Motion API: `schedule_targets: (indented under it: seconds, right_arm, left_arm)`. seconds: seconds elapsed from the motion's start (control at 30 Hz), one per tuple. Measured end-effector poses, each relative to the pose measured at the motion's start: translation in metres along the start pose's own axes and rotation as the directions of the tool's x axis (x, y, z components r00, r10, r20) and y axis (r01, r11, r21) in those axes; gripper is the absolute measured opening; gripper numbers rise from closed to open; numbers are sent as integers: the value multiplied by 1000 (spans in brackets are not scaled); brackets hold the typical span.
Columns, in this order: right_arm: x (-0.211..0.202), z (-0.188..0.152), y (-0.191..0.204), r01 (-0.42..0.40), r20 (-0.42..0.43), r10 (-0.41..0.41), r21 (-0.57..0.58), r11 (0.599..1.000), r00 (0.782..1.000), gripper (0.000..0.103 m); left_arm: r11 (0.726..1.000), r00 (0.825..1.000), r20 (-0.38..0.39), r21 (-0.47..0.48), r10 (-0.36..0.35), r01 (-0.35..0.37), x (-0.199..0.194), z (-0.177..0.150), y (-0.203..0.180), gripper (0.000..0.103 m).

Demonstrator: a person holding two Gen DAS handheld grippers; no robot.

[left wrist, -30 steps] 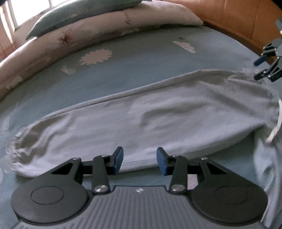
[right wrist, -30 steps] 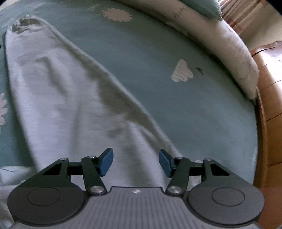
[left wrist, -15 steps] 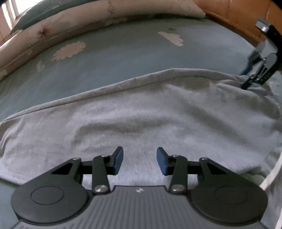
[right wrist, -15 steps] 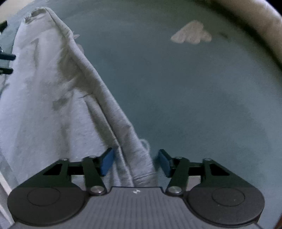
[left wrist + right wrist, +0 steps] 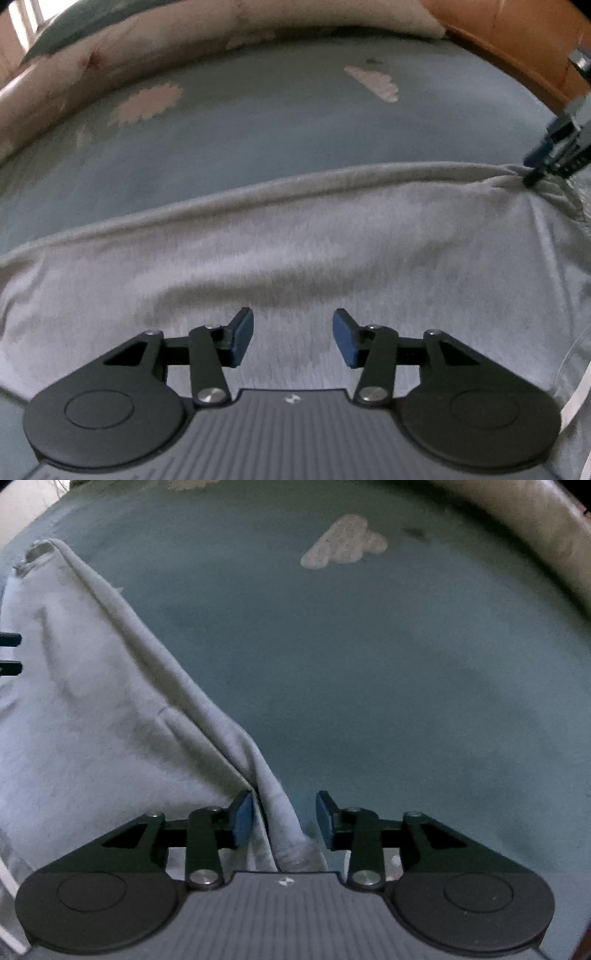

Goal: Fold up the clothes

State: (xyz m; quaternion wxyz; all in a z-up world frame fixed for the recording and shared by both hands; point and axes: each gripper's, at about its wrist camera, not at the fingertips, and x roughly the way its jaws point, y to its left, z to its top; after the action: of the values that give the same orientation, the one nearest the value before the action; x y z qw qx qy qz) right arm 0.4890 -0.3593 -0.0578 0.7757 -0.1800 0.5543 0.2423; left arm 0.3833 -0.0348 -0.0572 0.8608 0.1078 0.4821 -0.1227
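Grey garment (image 5: 92, 716) cloth fills the space under both tools on the blue-green bedsheet (image 5: 388, 672). The right gripper (image 5: 284, 818) straddles a bunched ridge of the garment's far edge; its jaws are opening, the cloth stands between them, brushing the left pad, while the right pad stands clear of it. The left gripper (image 5: 293, 338) hovers over the flat middle of the cloth, its jaws also opening with nothing pinched between them. From the left wrist view the garment's folded long edge runs straight across, left to right, ending at the right gripper's tip (image 5: 543, 166); the long axis lies along that line. Beyond the edge the sheet is open and bare, save for printed flower and cloud shapes, up to the pillows (image 5: 192, 48). A wooden bed frame (image 5: 509, 48) bounds the far right, though blur makes its outline uncertain.
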Motion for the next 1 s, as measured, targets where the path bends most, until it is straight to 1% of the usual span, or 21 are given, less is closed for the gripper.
schedule_targets:
  seconds: [0.07,0.13,0.2,0.27,0.33,0.37,0.43,0.5,0.53,0.57,0.67,0.73,0.77,0.8,0.87,0.93,0.97,1.0]
  right_arm:
    - [-14,7,21,66,63,-64,-34,997,996,42]
    - [-23,19,42,18,132,-11,-56,998,991,42]
    - [-26,30,66,-86,182,96,-63,994,979,42]
    - [-16,44,95,-179,201,194,-88,980,960,42]
    - [3,54,115,-213,207,234,-120,970,950,42]
    - [16,60,123,-219,207,241,-124,968,948,42]
    - [37,66,130,-201,208,223,-121,972,952,42]
    - [53,70,137,-166,225,190,-123,978,956,42]
    - [55,72,135,-156,247,179,-110,982,952,42]
    - [56,76,133,-147,267,164,-82,986,950,42]
    - [62,86,129,-142,280,144,-27,990,949,42]
    - [66,91,129,-141,281,138,-10,990,950,42]
    - [66,93,130,-137,277,134,-8,991,951,43]
    - [64,96,131,-137,271,133,-3,991,953,44]
    - [56,93,130,-139,267,131,13,990,955,44]
    - [41,86,124,-135,274,123,28,990,954,51]
    - [33,83,122,-133,277,118,35,990,954,55]
    - [27,78,118,-130,277,113,42,991,954,57]
  left_arm:
    - [999,1000,11,44,5,-6,-2,3,0,49]
    - [996,1000,18,88,8,-9,-1,4,-1,49]
    - [994,1000,27,113,4,-7,3,3,-2,49]
    - [992,999,41,125,5,-10,8,2,-3,49]
    - [990,998,55,138,5,-13,13,1,-4,49]
    - [990,998,61,140,5,-14,16,1,-4,49]
    - [993,998,65,120,14,-21,26,0,1,49]
    - [994,997,60,98,45,-50,37,-1,7,49]
    - [996,997,58,71,55,-59,42,0,13,49]
    - [998,997,57,39,55,-57,47,1,20,52]
    - [998,996,68,-41,55,-52,57,8,38,56]
    - [994,997,54,-100,55,-50,61,17,49,56]
    - [993,997,50,-105,63,-57,59,21,50,52]
    - [993,996,51,-104,69,-64,56,24,51,51]
    - [996,995,73,-67,68,-63,46,26,49,53]
    - [999,997,76,-40,34,-31,37,23,47,54]
    - [999,997,70,-28,29,-27,34,20,45,54]
    - [999,998,63,-8,31,-31,32,15,41,54]
